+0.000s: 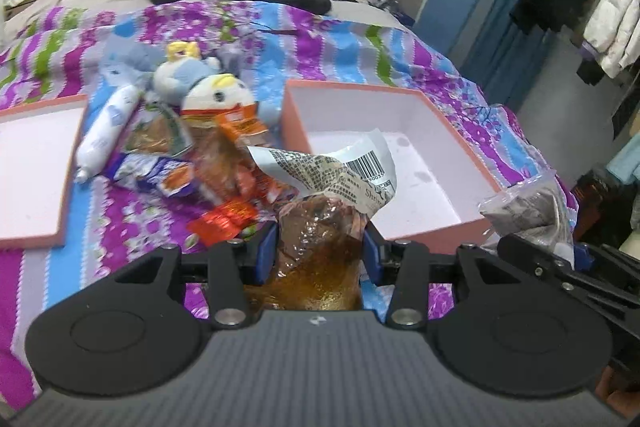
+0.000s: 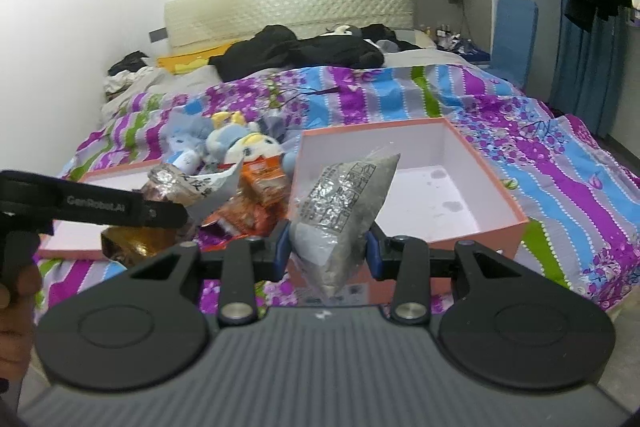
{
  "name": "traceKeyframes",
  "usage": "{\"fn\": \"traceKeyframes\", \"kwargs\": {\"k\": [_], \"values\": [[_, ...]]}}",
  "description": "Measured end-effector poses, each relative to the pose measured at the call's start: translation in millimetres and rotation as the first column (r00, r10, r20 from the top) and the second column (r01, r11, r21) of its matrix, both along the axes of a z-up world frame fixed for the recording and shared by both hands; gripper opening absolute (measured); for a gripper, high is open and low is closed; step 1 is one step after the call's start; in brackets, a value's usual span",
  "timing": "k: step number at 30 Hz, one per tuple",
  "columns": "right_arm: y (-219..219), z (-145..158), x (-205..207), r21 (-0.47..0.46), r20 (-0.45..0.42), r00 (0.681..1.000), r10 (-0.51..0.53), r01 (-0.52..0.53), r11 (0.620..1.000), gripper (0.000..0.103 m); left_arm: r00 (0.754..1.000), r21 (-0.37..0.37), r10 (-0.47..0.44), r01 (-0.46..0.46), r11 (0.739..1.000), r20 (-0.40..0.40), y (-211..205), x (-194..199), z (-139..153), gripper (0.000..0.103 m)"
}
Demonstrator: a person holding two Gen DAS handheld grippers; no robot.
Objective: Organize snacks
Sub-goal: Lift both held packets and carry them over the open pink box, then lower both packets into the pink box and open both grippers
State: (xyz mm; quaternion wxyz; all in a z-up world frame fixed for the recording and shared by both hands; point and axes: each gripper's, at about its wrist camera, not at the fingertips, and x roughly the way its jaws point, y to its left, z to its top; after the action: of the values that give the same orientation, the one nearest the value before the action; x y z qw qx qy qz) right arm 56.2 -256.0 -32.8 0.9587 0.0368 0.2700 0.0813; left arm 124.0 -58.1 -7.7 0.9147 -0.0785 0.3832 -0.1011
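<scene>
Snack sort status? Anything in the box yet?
Nothing packed: the pink box holds no snacks. In hand: left claw shut on the amber snack bag, right claw shut on the grey snack bag, both short of the box. Left: the snack pile on the bedspread beside the plush toys.

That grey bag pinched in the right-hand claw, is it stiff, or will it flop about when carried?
Probably floppy: the grey bag is crinkled clear film, and its top leans sideways above the right gripper. Its loose grainy filling seems to sag below the fingers, so it may swing. The glossy film could slip.
</scene>
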Motion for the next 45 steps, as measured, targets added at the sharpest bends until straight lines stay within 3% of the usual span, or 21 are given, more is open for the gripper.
{"fn": "traceKeyframes", "kwargs": {"k": [11, 19, 25, 31, 34, 36, 45], "values": [[-47, -26, 92, -0.008, -0.048, 0.997, -0.060, 0.060, 0.998, 0.041, 0.993, 0.025, -0.088, 0.090, 0.996, -0.073, -61, 115, -39, 0.050], [-64, -68, 162, -0.002, -0.124, 0.990, -0.073, 0.073, 0.997, 0.041, 0.984, 0.030, -0.116, 0.121, 0.992, -0.132, -84, 191, -77, 0.050], [-69, -97, 193, 0.004, -0.182, 0.980, -0.082, 0.084, 0.996, 0.041, 0.978, 0.042, -0.143, 0.151, 0.988, -0.155, -96, 229, -100, 0.050], [-70, -108, 200, 0.024, -0.217, 0.971, -0.097, 0.105, 0.994, 0.043, 0.971, 0.050, -0.169, 0.180, 0.982, -0.170, -96, 238, -110, 0.056], [-69, -104, 195, 0.034, -0.210, 0.971, -0.110, 0.119, 0.992, 0.052, 0.975, 0.050, -0.159, 0.169, 0.984, -0.156, -90, 232, -104, 0.065], [-67, -98, 189, 0.038, -0.198, 0.974, -0.107, 0.117, 0.992, 0.062, 0.978, 0.048, -0.154, 0.162, 0.986, -0.140, -86, 224, -96, 0.067], [-54, -56, 141, 0.046, -0.124, 0.987, -0.105, 0.112, 0.993, 0.062, 0.988, 0.052, -0.142, 0.145, 0.988, -0.057, -67, 167, -43, 0.070]]}}
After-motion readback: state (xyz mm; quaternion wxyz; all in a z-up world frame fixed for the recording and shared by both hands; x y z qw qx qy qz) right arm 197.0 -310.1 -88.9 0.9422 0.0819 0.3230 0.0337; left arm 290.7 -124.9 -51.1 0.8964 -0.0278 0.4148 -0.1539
